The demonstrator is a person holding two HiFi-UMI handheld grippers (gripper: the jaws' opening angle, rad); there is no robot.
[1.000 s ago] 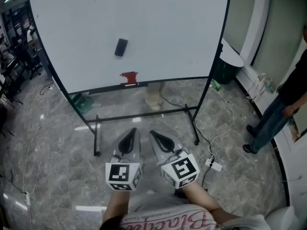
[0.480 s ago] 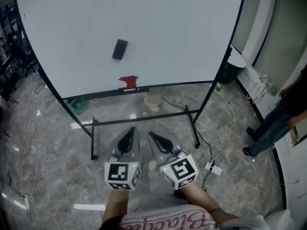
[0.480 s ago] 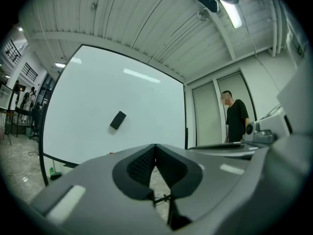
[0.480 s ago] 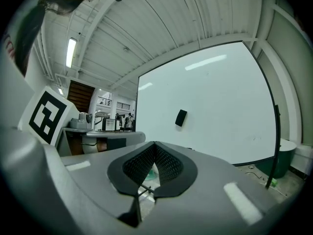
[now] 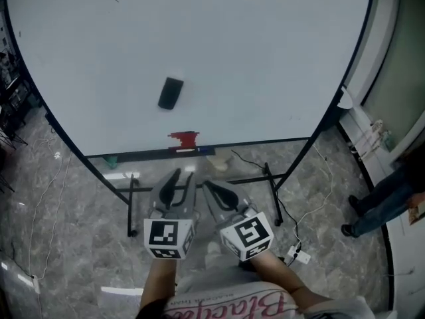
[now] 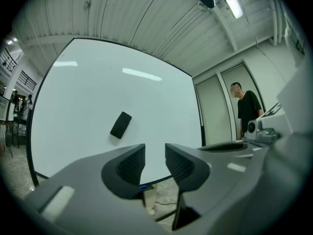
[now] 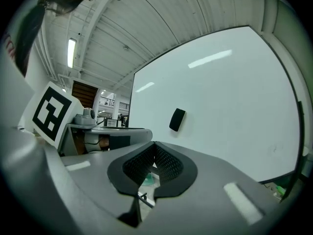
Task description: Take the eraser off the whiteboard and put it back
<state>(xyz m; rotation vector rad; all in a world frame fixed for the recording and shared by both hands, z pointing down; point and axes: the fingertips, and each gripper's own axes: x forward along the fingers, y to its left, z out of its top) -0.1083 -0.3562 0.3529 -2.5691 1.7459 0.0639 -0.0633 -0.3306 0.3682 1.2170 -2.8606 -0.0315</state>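
A black eraser [image 5: 170,93] sticks tilted on the whiteboard [image 5: 252,52], left of the board's middle. It also shows in the left gripper view as the eraser [image 6: 121,125] and in the right gripper view as the eraser [image 7: 177,119]. My left gripper [image 5: 181,180] is held level, well short of the board and below the eraser. Its jaws are opening, and nothing lies in the gap of the left gripper [image 6: 155,154]. Beside it, my right gripper [image 5: 212,190] is shut and empty, the pads of the right gripper [image 7: 154,150] meeting.
A red object [image 5: 184,138] sits on the board's bottom ledge. The black stand frame [image 5: 199,181] and feet spread on the marble floor below. Cables and a power strip [image 5: 297,254] lie at the right. A person [image 5: 388,195] stands at the far right.
Both grippers have advanced toward the whiteboard, which now fills more of the view. The left jaws, shut before, have parted. The right stays shut.
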